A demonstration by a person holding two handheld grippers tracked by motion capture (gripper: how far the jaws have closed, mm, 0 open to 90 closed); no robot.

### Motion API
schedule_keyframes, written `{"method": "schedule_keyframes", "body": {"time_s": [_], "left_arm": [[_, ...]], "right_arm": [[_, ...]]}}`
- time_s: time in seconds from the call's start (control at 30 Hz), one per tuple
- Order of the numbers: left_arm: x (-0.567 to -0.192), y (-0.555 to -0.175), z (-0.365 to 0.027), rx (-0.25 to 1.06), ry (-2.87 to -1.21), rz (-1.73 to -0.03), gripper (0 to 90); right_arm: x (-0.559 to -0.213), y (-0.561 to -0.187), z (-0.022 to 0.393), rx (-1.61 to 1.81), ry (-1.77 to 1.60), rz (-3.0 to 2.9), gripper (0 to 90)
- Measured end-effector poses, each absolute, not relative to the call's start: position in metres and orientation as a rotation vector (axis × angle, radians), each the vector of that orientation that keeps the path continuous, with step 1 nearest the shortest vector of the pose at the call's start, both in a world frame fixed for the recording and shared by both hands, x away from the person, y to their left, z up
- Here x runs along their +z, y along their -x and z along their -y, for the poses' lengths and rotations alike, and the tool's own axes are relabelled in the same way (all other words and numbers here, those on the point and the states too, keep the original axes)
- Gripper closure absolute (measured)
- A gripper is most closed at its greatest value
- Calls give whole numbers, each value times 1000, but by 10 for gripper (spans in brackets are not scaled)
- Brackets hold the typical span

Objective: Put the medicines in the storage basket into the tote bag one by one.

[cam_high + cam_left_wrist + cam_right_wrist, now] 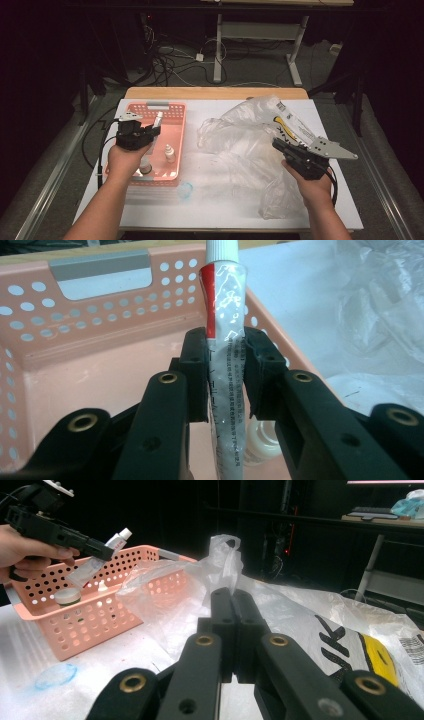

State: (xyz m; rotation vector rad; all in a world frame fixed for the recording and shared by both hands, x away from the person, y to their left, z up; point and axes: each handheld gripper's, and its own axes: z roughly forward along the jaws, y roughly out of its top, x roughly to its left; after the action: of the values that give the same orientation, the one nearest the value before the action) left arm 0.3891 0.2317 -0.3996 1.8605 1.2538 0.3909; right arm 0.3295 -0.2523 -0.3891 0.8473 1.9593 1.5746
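Left gripper (pixel 226 375) clamped on the tube (pixel 225 340), held above the pink basket (pixel 100 325). Right gripper (pixel 233 630) fully closed, pinching the plastic bag (pixel 300 610). Advice: keep tube upright, carry it clear of basket rim.

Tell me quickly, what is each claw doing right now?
Left gripper shut on white-capped red-and-white tube, over pink perforated plastic basket. Right gripper shut, empty, by clear crinkled plastic bag. Nothing in the way.
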Motion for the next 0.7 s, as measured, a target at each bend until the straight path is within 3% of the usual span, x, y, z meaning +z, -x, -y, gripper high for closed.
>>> {"method": "schedule_keyframes", "body": {"time_s": [0.7], "left_arm": [[-384, -348, -211, 350, -1808, -1110, 719]], "right_arm": [[-391, -327, 248, 1560, -820, -1983, 900]]}}
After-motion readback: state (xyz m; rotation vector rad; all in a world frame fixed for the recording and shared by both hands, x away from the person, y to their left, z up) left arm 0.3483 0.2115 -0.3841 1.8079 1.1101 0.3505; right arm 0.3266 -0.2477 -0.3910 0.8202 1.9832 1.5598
